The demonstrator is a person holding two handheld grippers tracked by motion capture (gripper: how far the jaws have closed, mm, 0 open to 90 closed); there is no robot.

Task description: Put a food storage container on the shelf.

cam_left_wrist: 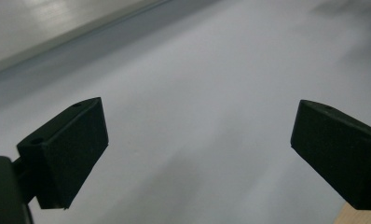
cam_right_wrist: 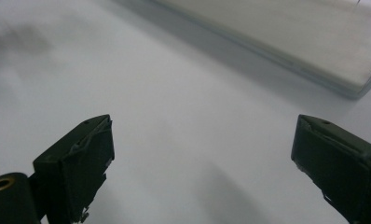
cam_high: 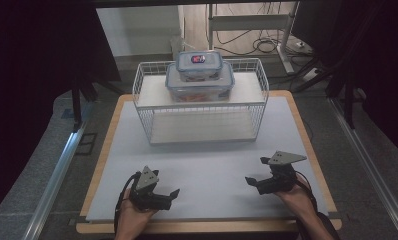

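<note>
— Grey matting covers the table [cam_high: 197,165], with dark curtains to both sides and cables on the floor behind. From the high view, a white wire rack [cam_high: 201,100] stands at the far middle, and on its upper shelf a small lidded container [cam_high: 199,65] sits stacked on a larger container [cam_high: 200,82]. What are the tongs doing?

— Left gripper [cam_high: 171,196] and right gripper [cam_high: 253,176] rest low near the front edge, well apart from the rack, each in a hand.

— And the left gripper view?

— Its jaws stand wide apart over bare mat, nothing between them.

— Right gripper view?

— Same: jaws spread wide, empty, with the rack's lower shelf [cam_right_wrist: 286,42] ahead.

— Where could it go wrong?

— I'd judge the stack is the risk. Grip the lower box alone and tilt it, and the small one may slide off; a jaw could also catch the rack's wire wall.
</note>
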